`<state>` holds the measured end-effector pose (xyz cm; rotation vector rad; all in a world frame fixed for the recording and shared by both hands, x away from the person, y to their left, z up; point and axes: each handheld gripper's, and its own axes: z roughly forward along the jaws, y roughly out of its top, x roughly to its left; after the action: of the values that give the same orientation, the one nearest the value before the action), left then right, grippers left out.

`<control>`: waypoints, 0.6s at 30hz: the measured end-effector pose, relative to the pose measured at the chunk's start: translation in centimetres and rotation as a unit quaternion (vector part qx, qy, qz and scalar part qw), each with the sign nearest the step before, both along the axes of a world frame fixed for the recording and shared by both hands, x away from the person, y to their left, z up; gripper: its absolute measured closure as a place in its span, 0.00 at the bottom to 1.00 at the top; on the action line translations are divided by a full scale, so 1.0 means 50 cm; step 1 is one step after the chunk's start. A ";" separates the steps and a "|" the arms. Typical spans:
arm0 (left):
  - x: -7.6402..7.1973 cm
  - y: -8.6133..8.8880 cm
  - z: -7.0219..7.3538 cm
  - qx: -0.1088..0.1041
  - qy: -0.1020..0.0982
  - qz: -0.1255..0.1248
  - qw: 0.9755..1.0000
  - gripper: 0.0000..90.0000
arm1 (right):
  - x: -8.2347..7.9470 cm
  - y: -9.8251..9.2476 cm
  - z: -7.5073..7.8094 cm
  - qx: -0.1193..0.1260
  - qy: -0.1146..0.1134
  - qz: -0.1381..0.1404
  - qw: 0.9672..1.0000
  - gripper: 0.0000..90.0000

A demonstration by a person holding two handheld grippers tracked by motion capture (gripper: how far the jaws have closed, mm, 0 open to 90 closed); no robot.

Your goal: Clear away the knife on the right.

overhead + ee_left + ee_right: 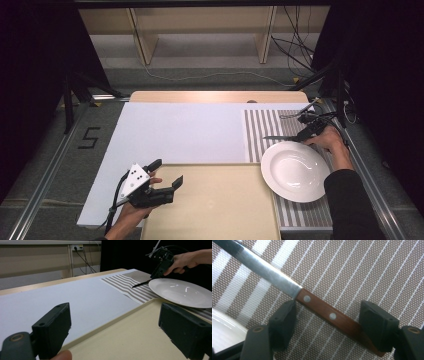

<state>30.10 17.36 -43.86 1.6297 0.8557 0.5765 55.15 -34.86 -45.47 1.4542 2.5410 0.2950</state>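
1. Where the striped mat (280, 125) meets the plate (296, 171), the knife (317, 306) lies flat just beyond the plate's far rim, its blade pointing left in the high view.
2. Right gripper (327, 325): jaws straddle the wooden handle crosswise, a placement suited to closing on its flat sides; the pads seem not yet to press, though the far pad's contact is hard to judge.
3. Left gripper (167, 175): jaws spread and holding nothing, parked over the near-left corner of the beige tray (225, 205), clear of the working side.
4. White sheet (175, 135): bare surface left of the mat.
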 end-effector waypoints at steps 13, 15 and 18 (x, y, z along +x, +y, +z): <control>-0.001 0.001 0.001 -0.002 0.000 0.001 1.000 0.12 | -0.001 0.000 0.006 -0.007 0.013 0.004 1.000 0.48; -0.002 0.001 0.001 -0.005 0.000 0.002 1.000 0.12 | -0.001 -0.001 0.007 -0.006 0.014 0.002 1.000 0.52; -0.002 0.000 0.001 -0.004 0.000 0.000 1.000 0.12 | -0.001 0.002 0.008 -0.004 0.014 0.007 1.000 0.62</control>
<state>30.00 17.36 -43.80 1.6233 0.8573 0.5727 55.10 -34.77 -45.08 1.4487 2.5718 0.2687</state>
